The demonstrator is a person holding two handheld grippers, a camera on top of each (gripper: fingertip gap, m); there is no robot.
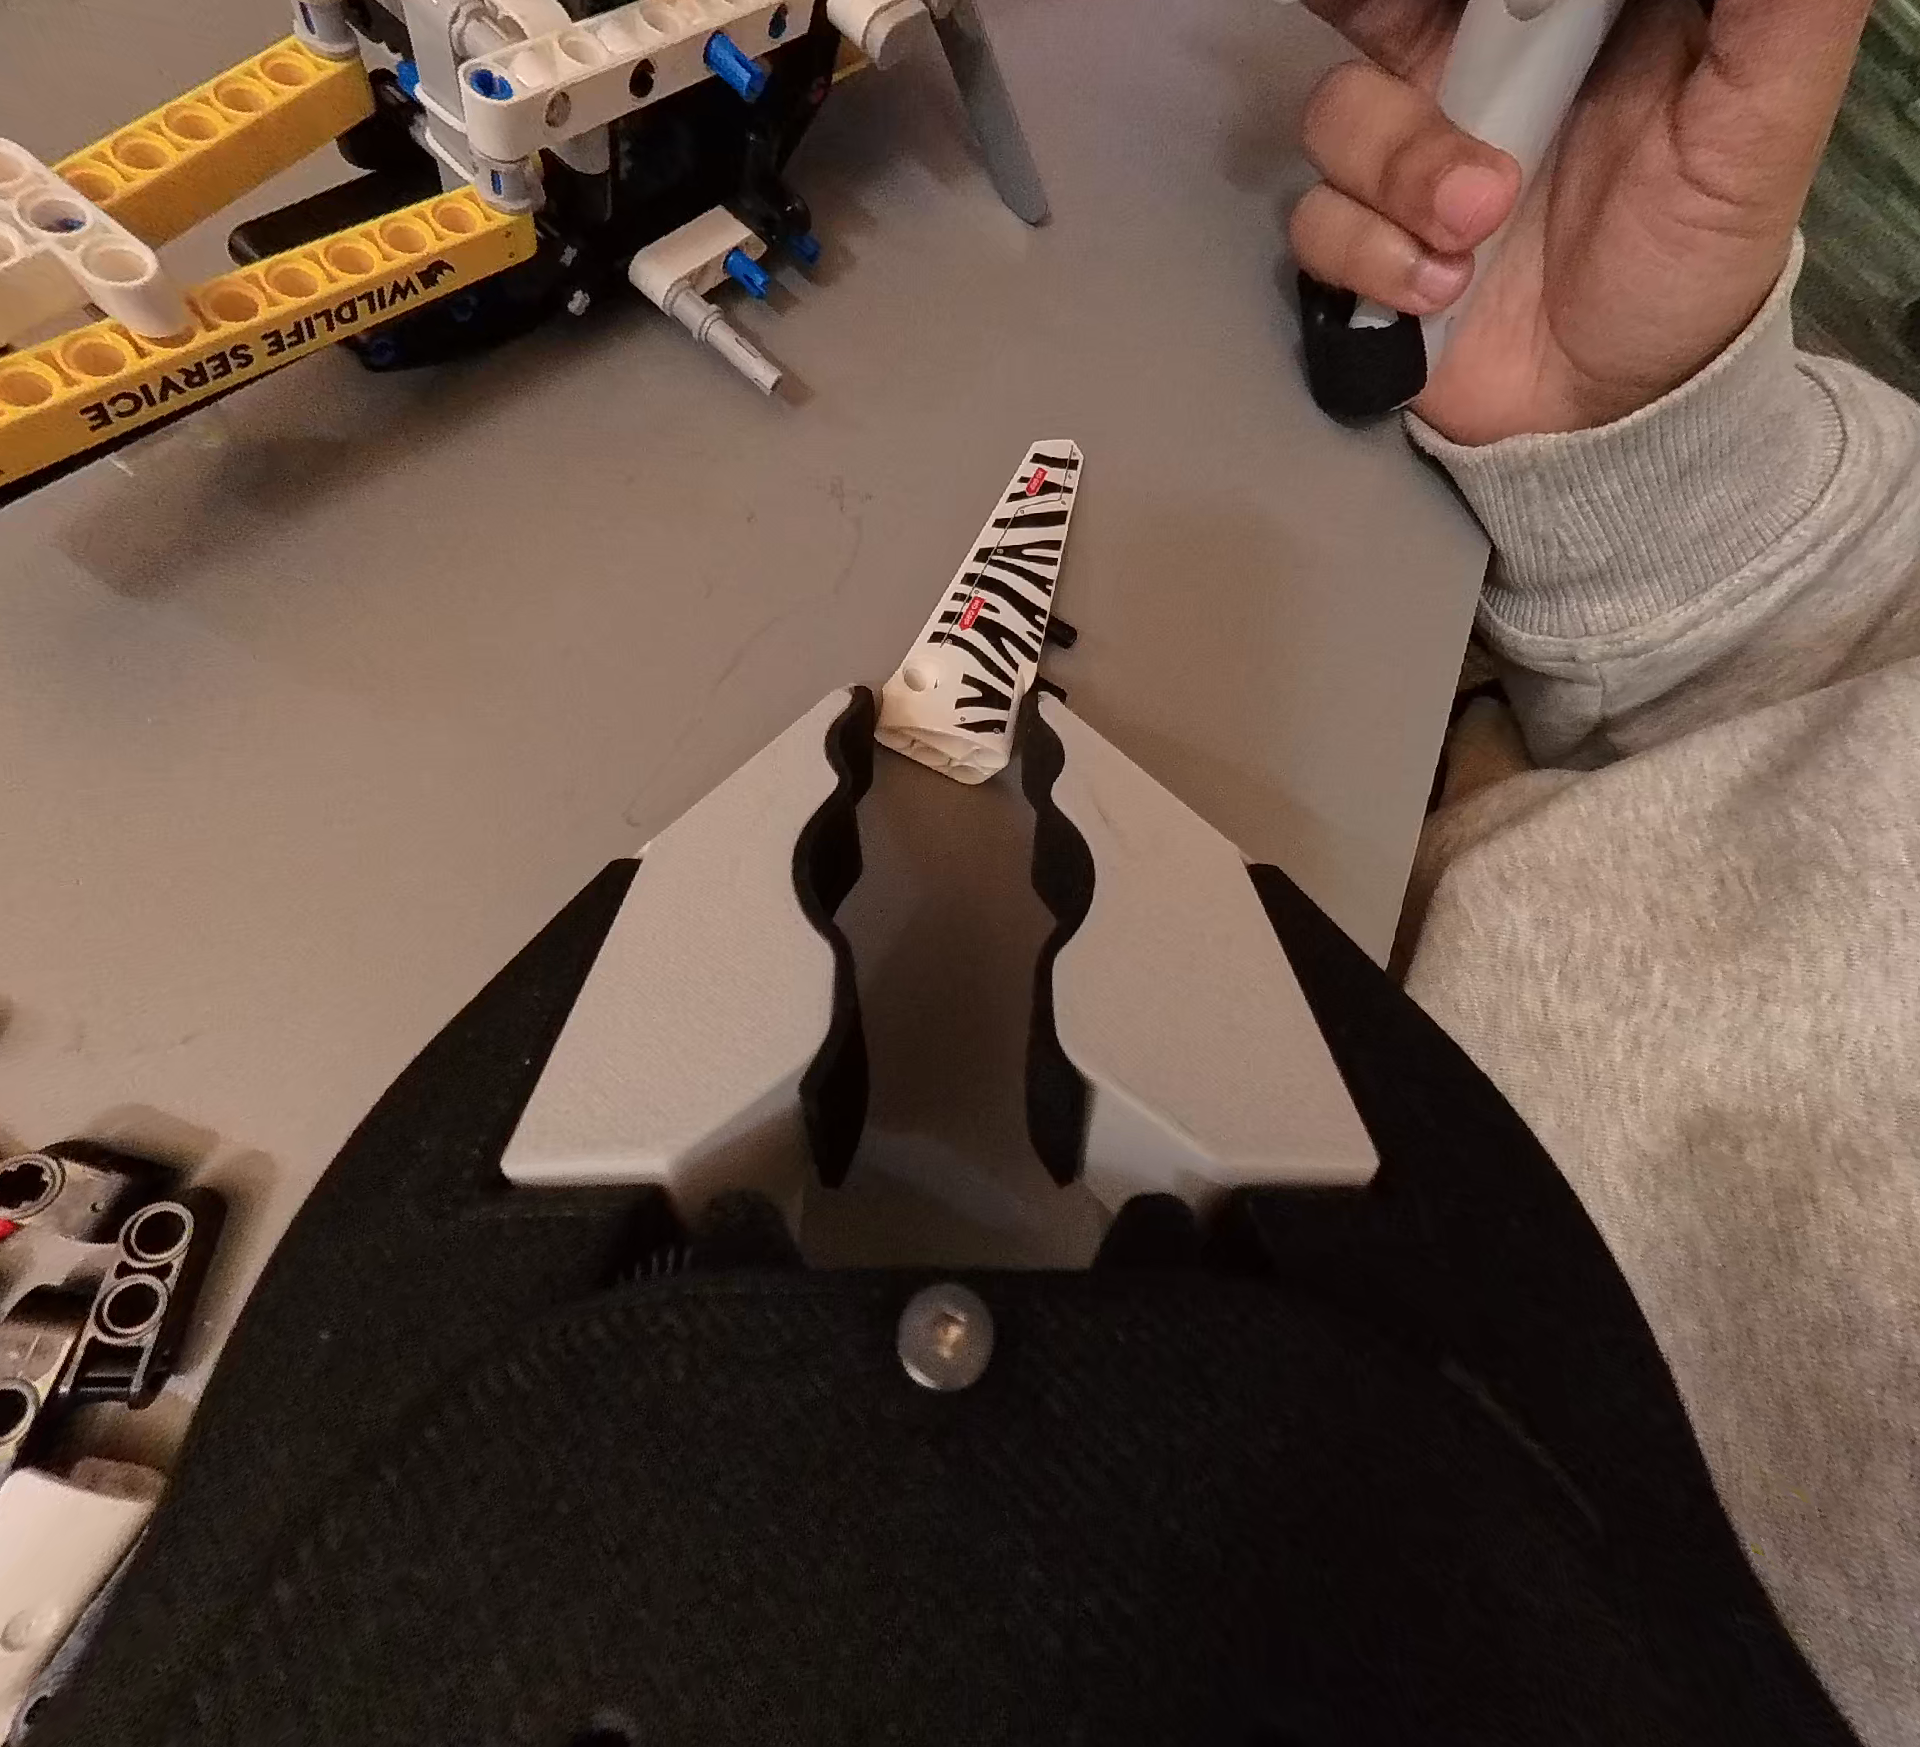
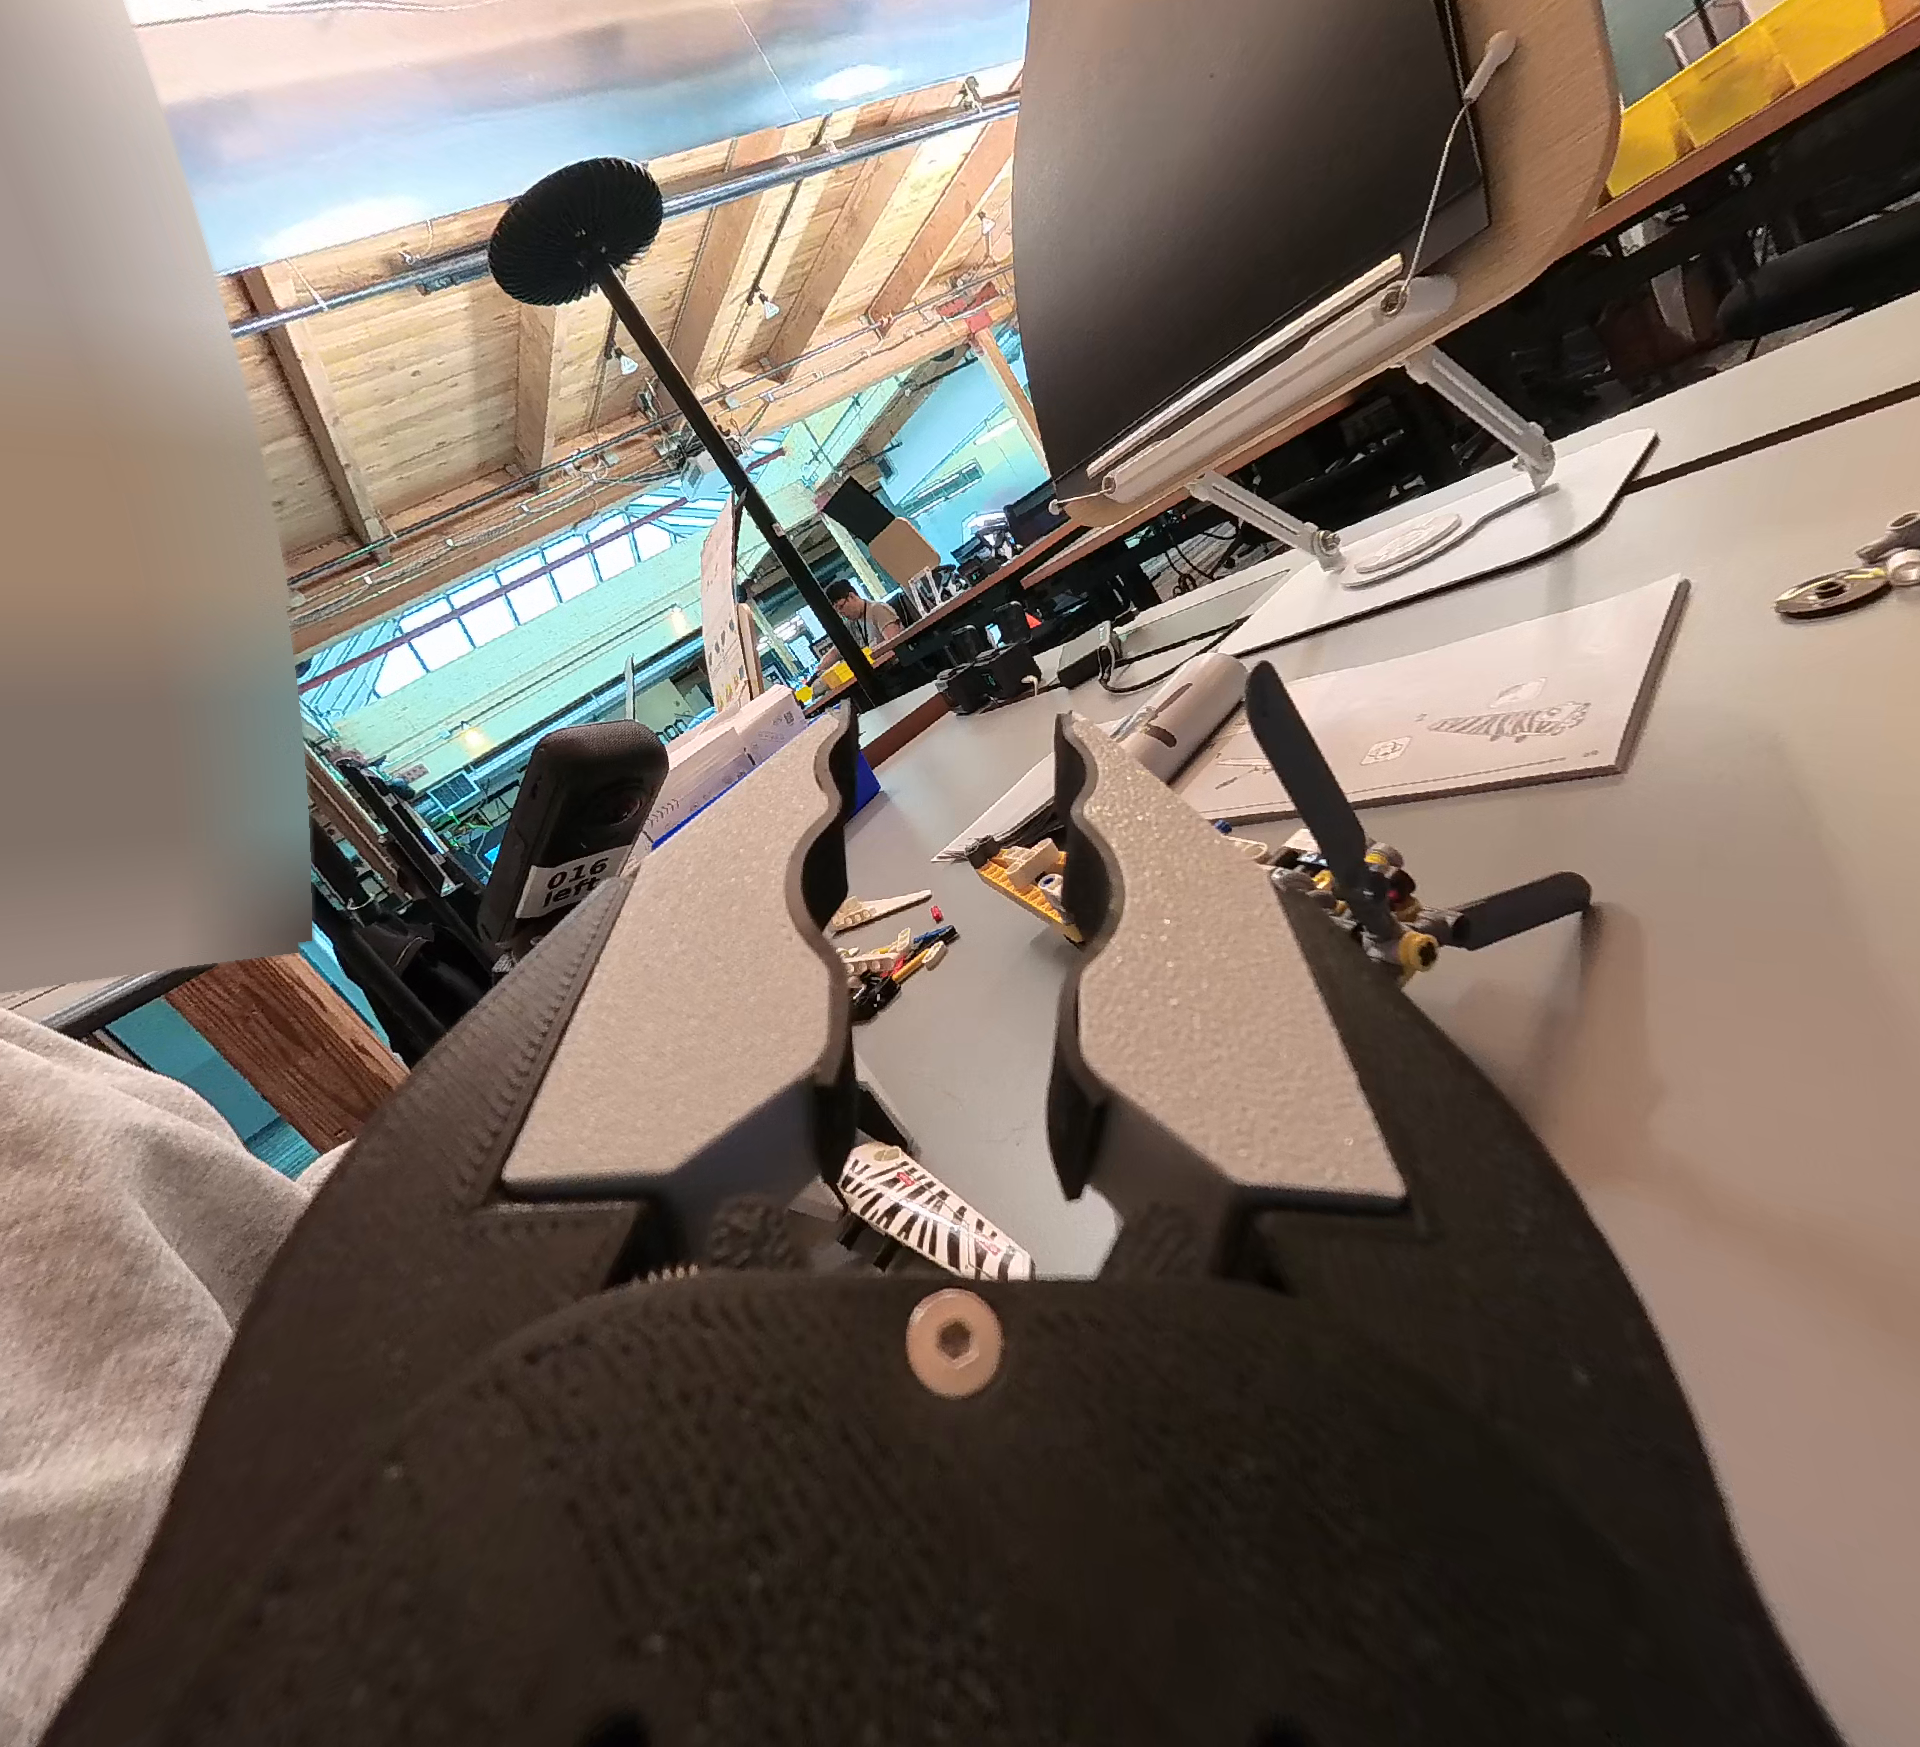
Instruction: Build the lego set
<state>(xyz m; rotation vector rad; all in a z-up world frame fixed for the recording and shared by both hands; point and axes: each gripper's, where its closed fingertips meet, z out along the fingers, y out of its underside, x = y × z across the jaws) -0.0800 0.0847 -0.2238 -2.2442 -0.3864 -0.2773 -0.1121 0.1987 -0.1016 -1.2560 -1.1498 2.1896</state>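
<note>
A: What does the left wrist view give us first?

B: A plain grey table (image 1: pixel 540 658), its edge running down the right side. At top left stands the part-built lego model (image 1: pixel 499 87), with two yellow studded beams reaching out to the left. At the bottom left edge lies a small heap of loose black and grey pieces (image 1: pixel 94 1282).

A: And the left gripper (image 1: pixel 945 700)?

B: Its two fingertips sit on either side of the wide end of one zebra-striped panel (image 1: pixel 1003 596). The jaws are only narrowly apart. The panel's tapered tip points away and it lies flat on the table. Whether the tips actually press it, I cannot tell.

A: Anything else there?

B: One hand (image 1: pixel 1621 170) in a grey sleeve at upper right, wrapped around a white handle.

A: Now the right wrist view.

B: It tilts upward, so it shows what the other view hides: a timber ceiling, one dark monitor (image 2: pixel 1236 139) on a stand, an open instruction booklet (image 2: pixel 1455 710) and a black camera (image 2: pixel 582 814).

A: The right gripper (image 2: pixel 956 741)?

B: Parted, nothing between the fingers, hanging above the table. The striped panel (image 2: pixel 925 1219) peeks out below them. Two dark rotor blades (image 2: pixel 1309 793) rise from the model at the right, and more loose pieces (image 2: pixel 894 949) lie beyond.
</note>
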